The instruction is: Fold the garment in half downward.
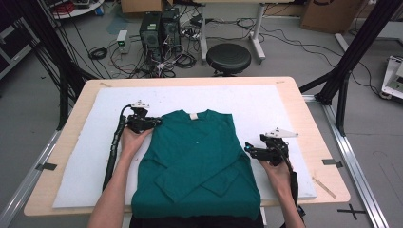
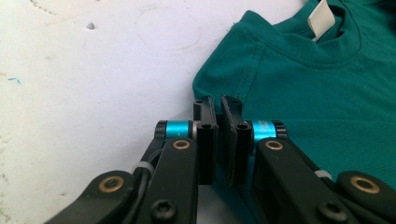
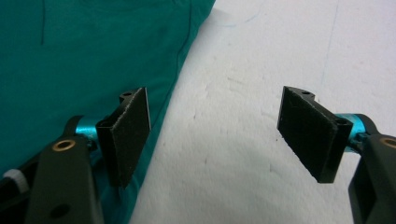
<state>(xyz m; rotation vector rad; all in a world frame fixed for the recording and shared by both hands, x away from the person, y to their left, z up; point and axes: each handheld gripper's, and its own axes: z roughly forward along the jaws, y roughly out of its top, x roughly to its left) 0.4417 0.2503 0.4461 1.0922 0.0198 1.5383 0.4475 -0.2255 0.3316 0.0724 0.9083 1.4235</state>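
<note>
I see the green shirt as soft matt knit cloth, with stitched seams and a pale label at its collar. Under the shirt lies a white sheet, matt, slightly rough and pitted, foam-like. Around the sheet, the table rim looks like pale smooth wood. My left gripper is matt black plastic with glossy blue metal collars and brass-coloured rivets; my right gripper has rough, grainy pads.

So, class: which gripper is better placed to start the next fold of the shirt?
Probably the left. The left gripper is shut on the shirt at its shoulder edge. The right gripper is open, over the white mat, one jaw at the shirt's side edge.
</note>
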